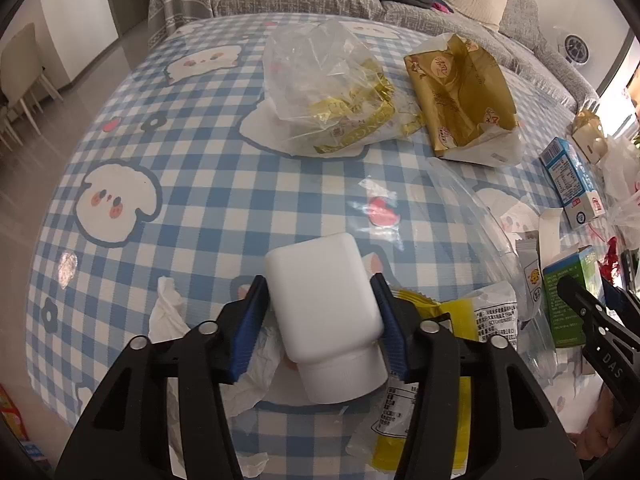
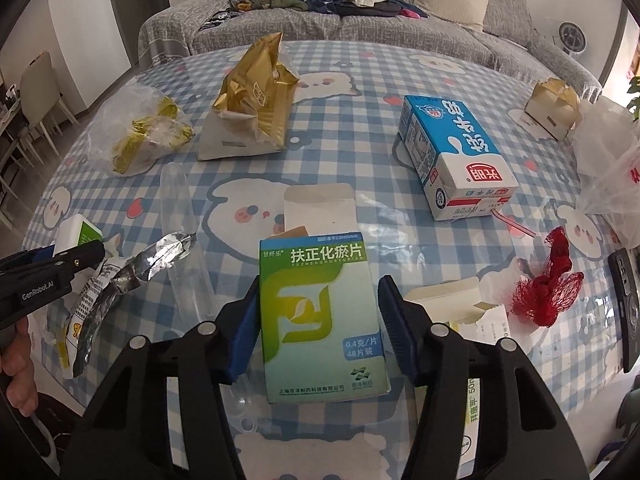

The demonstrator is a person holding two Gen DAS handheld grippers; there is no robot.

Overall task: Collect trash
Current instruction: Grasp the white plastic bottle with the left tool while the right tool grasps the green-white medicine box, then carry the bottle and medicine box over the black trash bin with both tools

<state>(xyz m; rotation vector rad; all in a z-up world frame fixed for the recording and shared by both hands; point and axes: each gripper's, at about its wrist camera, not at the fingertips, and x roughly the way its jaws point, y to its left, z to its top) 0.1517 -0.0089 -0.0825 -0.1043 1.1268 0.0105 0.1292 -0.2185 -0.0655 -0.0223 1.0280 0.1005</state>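
My left gripper [image 1: 320,312] is shut on a white plastic bottle [image 1: 320,292], held above the table with its cap toward the camera. It also shows in the right wrist view [image 2: 74,236] at far left. My right gripper [image 2: 318,312] is open around a green and white medicine box [image 2: 320,312]; the left pad touches its side, the right pad stands a little off. The box shows in the left wrist view [image 1: 568,304] too. Under the left gripper lie crumpled tissue [image 1: 168,312] and a yellow snack wrapper [image 1: 460,320].
A checked blue table [image 1: 200,168] carries a clear bag of wrappers [image 1: 324,88], a gold bag [image 1: 460,92], a blue milk carton [image 2: 452,152], red netting [image 2: 548,284], a small cardboard box [image 2: 554,108], a foil wrapper [image 2: 160,256] and a phone [image 2: 626,304]. A sofa stands behind.
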